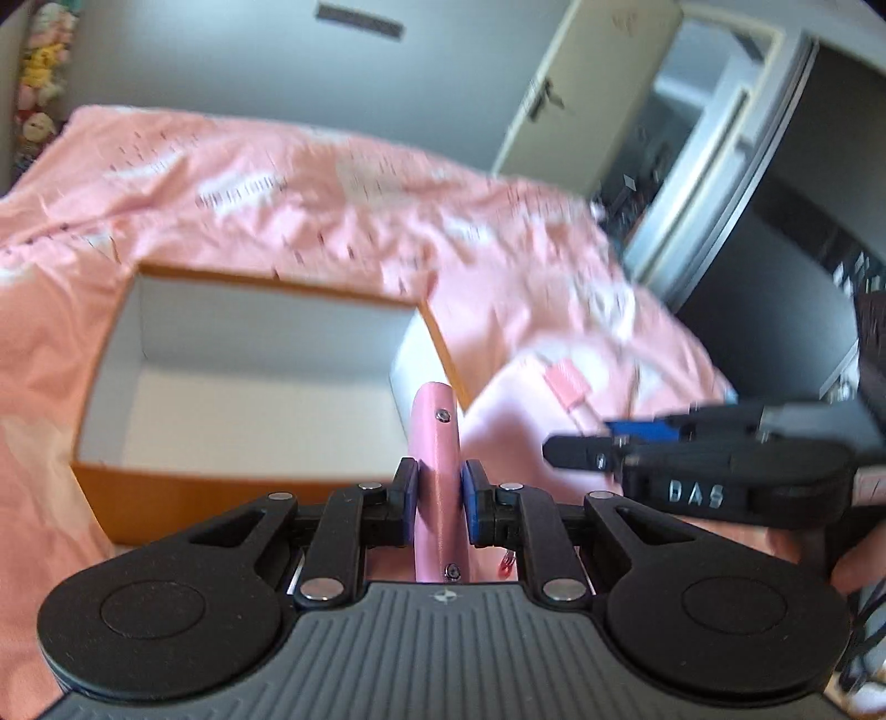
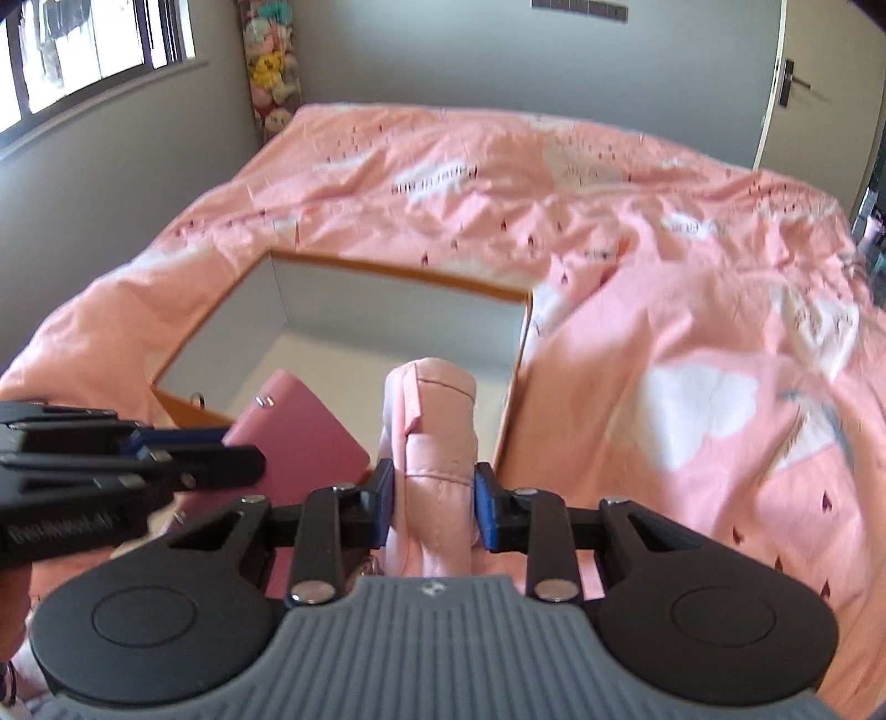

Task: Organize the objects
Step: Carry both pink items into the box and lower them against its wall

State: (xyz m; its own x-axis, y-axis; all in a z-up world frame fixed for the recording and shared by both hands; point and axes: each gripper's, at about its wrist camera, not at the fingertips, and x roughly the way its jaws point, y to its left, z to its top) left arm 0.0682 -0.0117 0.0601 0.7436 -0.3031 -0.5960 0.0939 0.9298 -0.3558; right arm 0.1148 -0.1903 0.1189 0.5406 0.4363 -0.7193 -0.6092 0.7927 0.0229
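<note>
In the left wrist view, a bed [image 1: 310, 199] under a rumpled pink duvet filled the scene, with grey walls behind, an open cream door [image 1: 587, 83] at the upper right and soft toys [image 1: 39, 72] stacked in the far left corner. An orange cardboard box [image 1: 183, 487], white inside, sat open on the duvet; no contents showed in the part of its floor that could be seen. The left hand-held gripper [image 1: 437, 493] was clamped on a flat pink case [image 1: 437, 443], held on edge near the box's near right corner. The right hand-held gripper [image 1: 587, 451] reached in from the right, and bare duvet lay beyond the box's right wall. In the right wrist view, a window [image 2: 83, 50] ran along the left wall and the toys [image 2: 271, 66] stood in the corner by the head of the bed [image 2: 609, 232]. The box [image 2: 512, 387] lay ahead with its white floor bare. The right hand-held gripper [image 2: 434, 504] was clamped on a soft pink quilted pouch [image 2: 434, 421], raised before the box's near edge. The left hand-held gripper [image 2: 243, 462] held the pink case [image 2: 299, 437] just beside it. Wide open duvet spread away to the right.
</note>
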